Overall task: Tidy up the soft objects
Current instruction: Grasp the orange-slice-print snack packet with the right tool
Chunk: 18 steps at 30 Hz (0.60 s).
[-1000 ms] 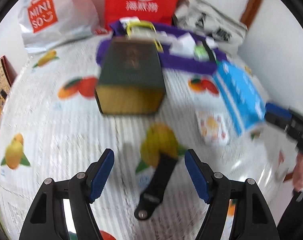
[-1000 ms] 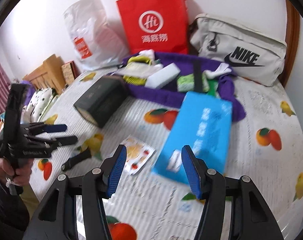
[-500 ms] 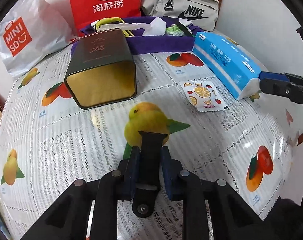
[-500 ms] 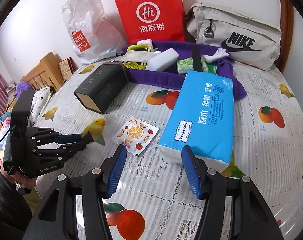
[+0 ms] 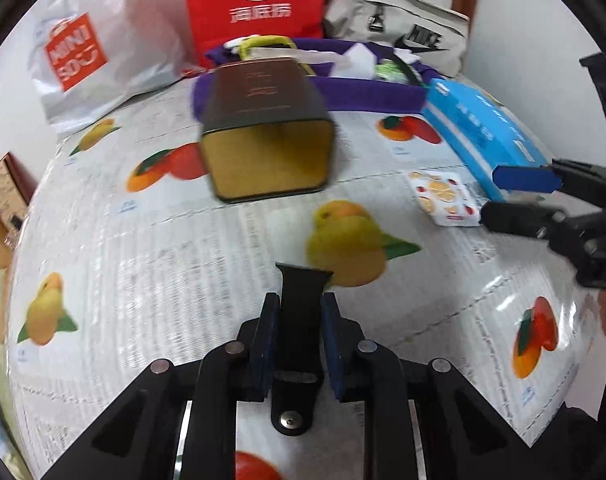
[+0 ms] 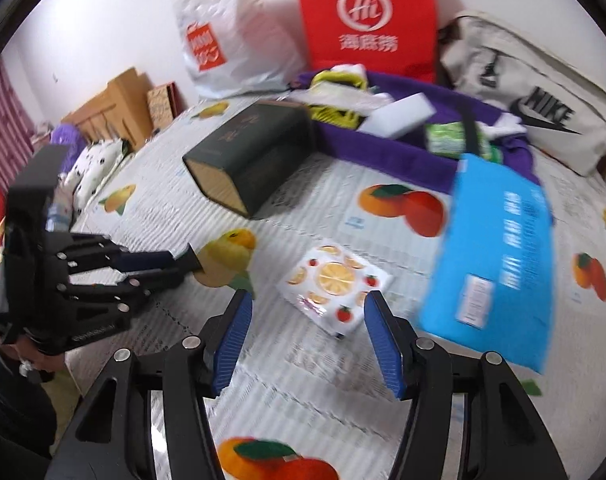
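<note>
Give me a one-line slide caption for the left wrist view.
Left gripper clamped on a black strap on the fruit-print tablecloth, with a dark box lying ahead.

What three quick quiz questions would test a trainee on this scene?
1. True or false: the right claw holds the blue tissue pack.
2. What does the left claw pinch? A) black strap B) spoon C) sock
3. Which item lies on the tablecloth just ahead of the right claw?
Key: 1 false, it is open and empty. 2 A, the jaws are closing on it. 3 the fruit-print packet.
</note>
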{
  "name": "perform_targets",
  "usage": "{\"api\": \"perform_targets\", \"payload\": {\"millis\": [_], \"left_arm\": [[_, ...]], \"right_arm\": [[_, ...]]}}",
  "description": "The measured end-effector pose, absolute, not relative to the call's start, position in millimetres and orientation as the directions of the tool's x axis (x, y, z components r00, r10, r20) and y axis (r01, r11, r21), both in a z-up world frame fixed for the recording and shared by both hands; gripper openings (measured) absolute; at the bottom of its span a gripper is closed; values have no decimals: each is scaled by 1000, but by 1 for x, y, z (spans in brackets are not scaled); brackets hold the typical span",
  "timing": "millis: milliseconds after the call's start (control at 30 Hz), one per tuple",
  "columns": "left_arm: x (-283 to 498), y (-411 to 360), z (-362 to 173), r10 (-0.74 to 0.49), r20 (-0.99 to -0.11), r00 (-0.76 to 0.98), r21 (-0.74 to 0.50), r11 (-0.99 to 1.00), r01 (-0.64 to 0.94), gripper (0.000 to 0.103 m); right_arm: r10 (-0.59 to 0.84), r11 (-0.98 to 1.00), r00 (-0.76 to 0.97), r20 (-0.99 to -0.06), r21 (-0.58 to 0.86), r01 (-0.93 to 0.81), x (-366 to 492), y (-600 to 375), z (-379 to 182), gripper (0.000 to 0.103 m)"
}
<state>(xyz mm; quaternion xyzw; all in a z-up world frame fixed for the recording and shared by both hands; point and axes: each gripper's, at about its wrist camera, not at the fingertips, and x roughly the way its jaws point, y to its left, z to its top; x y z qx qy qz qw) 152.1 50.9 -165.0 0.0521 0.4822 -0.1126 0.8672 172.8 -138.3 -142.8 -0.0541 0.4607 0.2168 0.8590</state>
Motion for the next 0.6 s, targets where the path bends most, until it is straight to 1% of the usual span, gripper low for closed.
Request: {"api": "perform_targets", "payload": {"millis": [67, 167, 233, 300, 367, 400, 433, 467, 500, 533, 567, 600], "left_arm": [[153, 60, -165, -143, -847, 512, -29, 974, 225, 20], [153, 67, -166, -155, -845, 512, -49, 975, 215, 20], [154, 69, -166, -166, -842, 513, -61, 975, 215, 20], [154, 69, -168, -169, -841, 513, -64, 974, 216, 20], [154, 69, -169, -172, -840, 515, -67, 974, 216, 21], [154, 69, -169, -175, -839, 515, -71, 974, 216, 21], [153, 70, -170, -179, -837, 516, -74, 973, 217, 21], [154, 70, -169, -182, -836, 517, -78, 973, 216, 21], [153, 72, -170, -187, -835, 518, -87, 973, 212, 21], [153, 72, -170, -192, -833, 518, -94, 973, 209, 21], [153, 73, -170, -194, -832, 519, -98, 973, 208, 21], [152, 74, -170, -197, -831, 520, -102, 973, 205, 21]], "right_arm": [[304, 901, 487, -819, 80, -427, 175, -130, -149, 66], [253, 912, 510, -822, 25, -411, 180, -121, -160, 67], [196, 918, 543, -816, -42, -394, 180, -114, -165, 67], [155, 913, 567, -809, -101, -395, 177, -107, -171, 72], [100, 909, 589, -802, -167, -381, 176, -101, -178, 74], [95, 910, 609, -788, -179, -373, 174, -101, -179, 74], [102, 919, 607, -788, -159, -361, 174, -104, -180, 74], [116, 927, 600, -791, -130, -351, 174, -108, -180, 71], [144, 938, 590, -794, -82, -338, 175, -114, -181, 66], [164, 945, 590, -791, -46, -324, 176, -120, -182, 55], [164, 950, 595, -787, -38, -311, 176, -122, -182, 46], [172, 952, 594, -786, -21, -304, 176, -126, -181, 45]]}}
